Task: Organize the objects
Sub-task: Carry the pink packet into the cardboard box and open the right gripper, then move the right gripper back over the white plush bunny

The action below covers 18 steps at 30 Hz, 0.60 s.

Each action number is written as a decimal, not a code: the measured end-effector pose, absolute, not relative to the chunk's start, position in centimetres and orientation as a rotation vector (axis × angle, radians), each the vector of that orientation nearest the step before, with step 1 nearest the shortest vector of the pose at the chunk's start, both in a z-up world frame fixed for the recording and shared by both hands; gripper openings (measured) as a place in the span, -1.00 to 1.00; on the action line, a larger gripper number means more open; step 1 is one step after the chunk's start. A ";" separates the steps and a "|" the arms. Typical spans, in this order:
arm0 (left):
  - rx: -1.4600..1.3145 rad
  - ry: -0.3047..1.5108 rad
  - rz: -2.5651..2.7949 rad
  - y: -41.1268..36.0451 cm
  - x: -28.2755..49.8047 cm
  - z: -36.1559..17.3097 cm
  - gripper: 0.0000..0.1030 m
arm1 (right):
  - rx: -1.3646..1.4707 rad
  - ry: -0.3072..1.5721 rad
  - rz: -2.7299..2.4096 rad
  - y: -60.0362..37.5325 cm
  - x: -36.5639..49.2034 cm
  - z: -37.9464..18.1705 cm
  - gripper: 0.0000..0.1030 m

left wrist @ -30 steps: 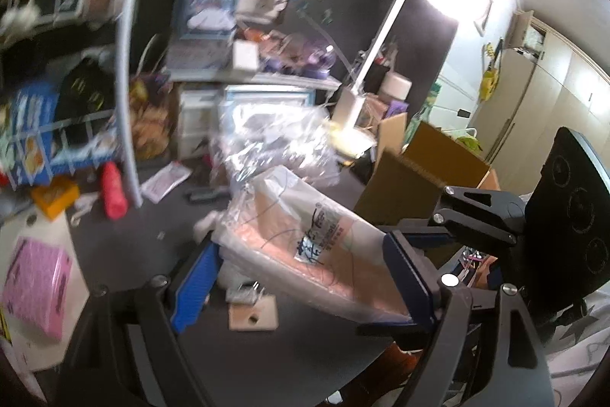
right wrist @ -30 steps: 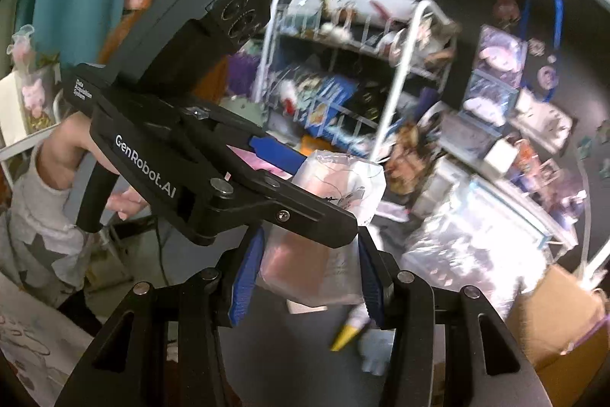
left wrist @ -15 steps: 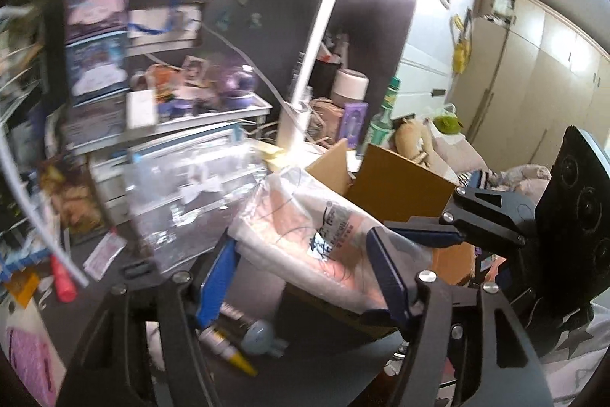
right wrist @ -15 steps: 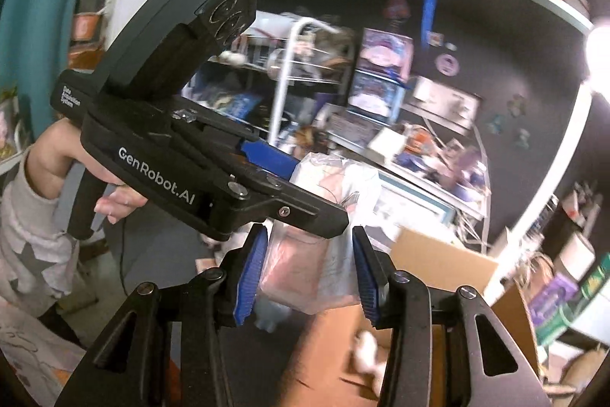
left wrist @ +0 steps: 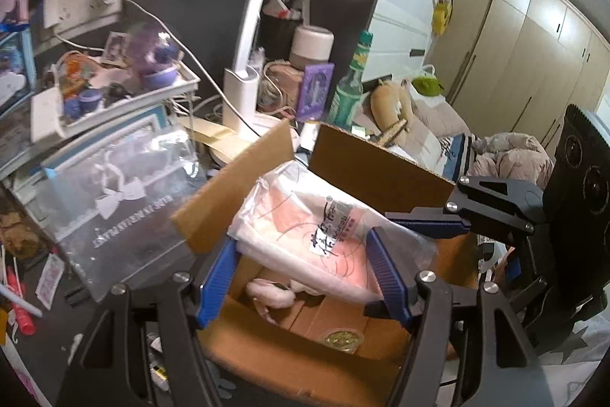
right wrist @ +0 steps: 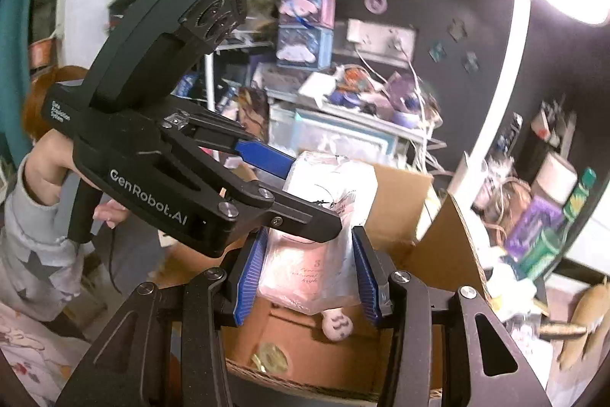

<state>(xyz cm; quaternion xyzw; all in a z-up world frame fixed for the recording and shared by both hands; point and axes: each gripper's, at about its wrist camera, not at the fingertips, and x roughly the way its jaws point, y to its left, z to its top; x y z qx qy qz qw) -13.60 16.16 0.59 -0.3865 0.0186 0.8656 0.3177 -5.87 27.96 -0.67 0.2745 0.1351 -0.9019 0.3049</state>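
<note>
- Your left gripper [left wrist: 305, 277] and right gripper [right wrist: 309, 273] are both clamped on the pink bagged package [left wrist: 305, 227] — one at each end.
- It hangs over the open cardboard box [left wrist: 289, 357], not down inside.
- Further back, the white desk lamp [left wrist: 248, 63] stands lit.

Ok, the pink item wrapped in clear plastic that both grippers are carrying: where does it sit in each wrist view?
Left wrist view: the plastic-wrapped pink item is at centre, between the left gripper pads, over the open cardboard box.
Right wrist view: the same item is at centre, between the right gripper pads, with the left gripper clamped on its far end.
Shared landmark: the gold round sticker on the box floor.
</note>
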 end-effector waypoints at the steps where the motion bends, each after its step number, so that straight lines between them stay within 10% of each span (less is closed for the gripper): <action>1: -1.025 0.053 2.271 16.5 -13.8 0.4 0.26 | 0.742 0.357 -2.392 28.2 -6.1 -0.8 -0.22; 7: -1.066 0.061 2.255 17.5 -14.6 -0.3 0.49 | 0.779 0.338 -2.434 29.2 -6.5 -0.8 0.20; 18: -1.017 0.093 2.304 15.6 -12.8 0.8 0.52 | 0.755 0.350 -2.414 28.0 -5.8 -0.3 0.20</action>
